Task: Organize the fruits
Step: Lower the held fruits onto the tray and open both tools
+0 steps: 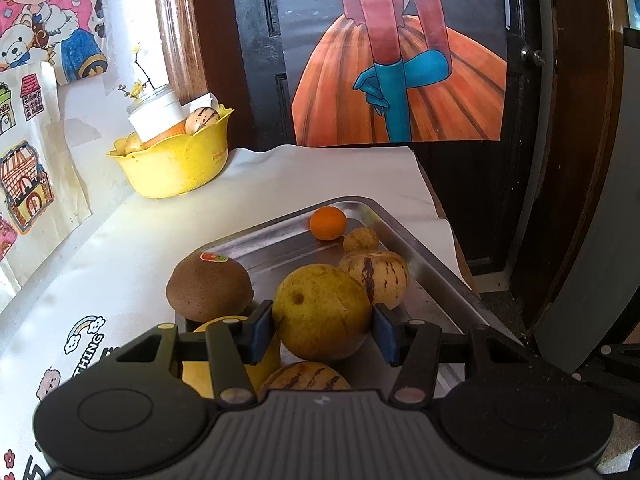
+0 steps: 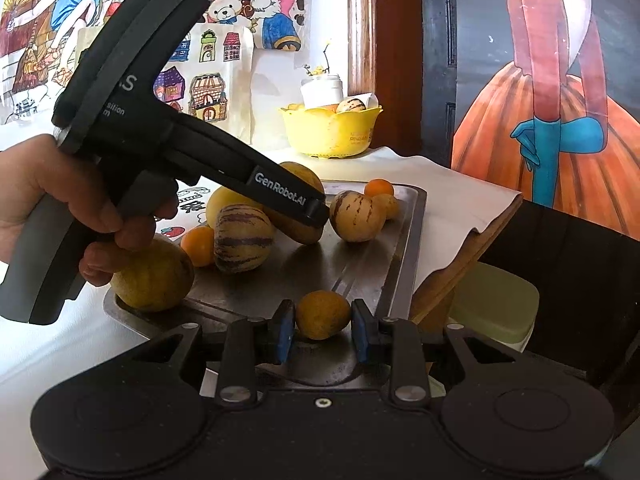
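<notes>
The left gripper (image 1: pixel 323 330) is clamped around a fruit and angled downward. The right gripper (image 2: pixel 323 330) is closed on a smaller one.

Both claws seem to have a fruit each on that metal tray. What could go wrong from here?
The left gripper pinches a large round yellow-green fruit by its curved sides, so it may slip out when lifted. That fruit sits against a striped melon and a brown fruit; lifting could set them rolling. The right gripper holds a small yellow fruit near the tray edge, where a drop might roll off.
</notes>
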The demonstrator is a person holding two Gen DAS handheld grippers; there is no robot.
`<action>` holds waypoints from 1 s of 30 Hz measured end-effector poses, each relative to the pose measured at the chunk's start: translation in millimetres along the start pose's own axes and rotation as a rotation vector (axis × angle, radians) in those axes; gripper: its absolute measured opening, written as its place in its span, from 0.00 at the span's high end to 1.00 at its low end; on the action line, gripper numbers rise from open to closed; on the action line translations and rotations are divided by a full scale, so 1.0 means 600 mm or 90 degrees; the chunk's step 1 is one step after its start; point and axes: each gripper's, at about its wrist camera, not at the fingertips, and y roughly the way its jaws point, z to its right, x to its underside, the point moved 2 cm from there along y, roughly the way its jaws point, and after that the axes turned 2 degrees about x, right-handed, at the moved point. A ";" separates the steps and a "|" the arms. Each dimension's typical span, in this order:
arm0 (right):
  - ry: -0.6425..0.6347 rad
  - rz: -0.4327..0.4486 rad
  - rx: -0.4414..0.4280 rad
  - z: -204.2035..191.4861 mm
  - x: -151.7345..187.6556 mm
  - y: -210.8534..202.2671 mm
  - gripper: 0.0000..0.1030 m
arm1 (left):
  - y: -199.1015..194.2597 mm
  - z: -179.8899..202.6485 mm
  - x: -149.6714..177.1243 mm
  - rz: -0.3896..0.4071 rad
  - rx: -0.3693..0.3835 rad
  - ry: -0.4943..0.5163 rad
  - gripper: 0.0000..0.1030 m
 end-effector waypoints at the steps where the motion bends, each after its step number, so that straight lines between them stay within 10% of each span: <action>1: 0.002 0.000 0.001 0.000 0.000 -0.001 0.69 | -0.001 -0.002 0.000 0.001 0.000 -0.005 0.44; 30: 0.038 0.011 0.015 -0.018 0.010 -0.019 0.57 | -0.036 -0.014 0.011 0.014 0.024 -0.048 0.40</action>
